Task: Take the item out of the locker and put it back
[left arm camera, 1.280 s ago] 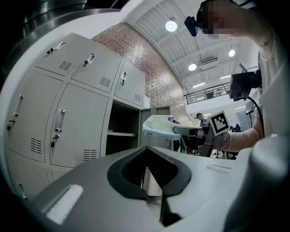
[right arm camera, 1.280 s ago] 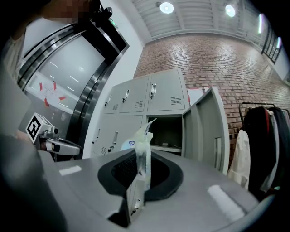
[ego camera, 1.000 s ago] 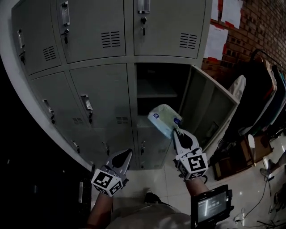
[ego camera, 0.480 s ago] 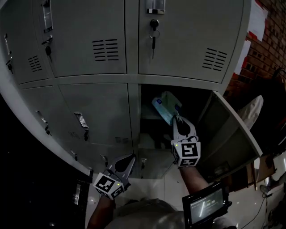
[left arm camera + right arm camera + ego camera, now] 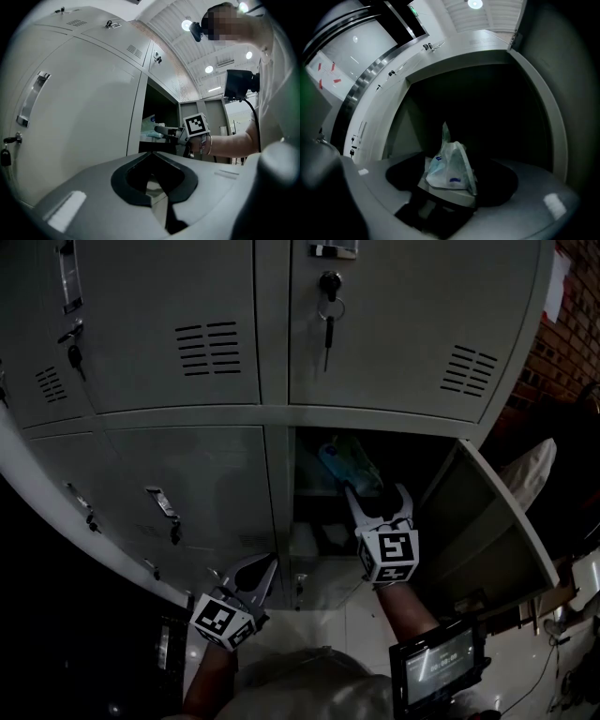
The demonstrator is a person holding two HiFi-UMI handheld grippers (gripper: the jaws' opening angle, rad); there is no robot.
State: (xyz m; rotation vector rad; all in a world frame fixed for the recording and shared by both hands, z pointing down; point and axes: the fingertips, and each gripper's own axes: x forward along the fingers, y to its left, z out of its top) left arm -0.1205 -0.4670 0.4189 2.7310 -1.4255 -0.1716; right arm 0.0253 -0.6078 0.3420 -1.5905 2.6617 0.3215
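Note:
The item is a pale plastic-wrapped pack (image 5: 349, 465) with blue print. It rests inside the open locker compartment (image 5: 314, 538), and also shows in the left gripper view (image 5: 151, 125) and the right gripper view (image 5: 450, 171). My right gripper (image 5: 377, 491) reaches into the compartment's mouth just below the pack. Its jaws are opening and stand spread, with the pads off the pack, whose near end lies between them. My left gripper (image 5: 269, 563) hangs low in front of the lower lockers, its fingers together and holding nothing.
The compartment's door (image 5: 487, 521) swings open to the right. Keys (image 5: 327, 324) hang from the locker door above. A handle (image 5: 164, 512) sticks out of the closed door at left. A small screen (image 5: 436, 667) rides on the right forearm. A brick wall (image 5: 567, 343) stands at far right.
My right gripper carried the pack up and forward into the compartment, then spread its jaws off it. The left gripper stayed low at the left.

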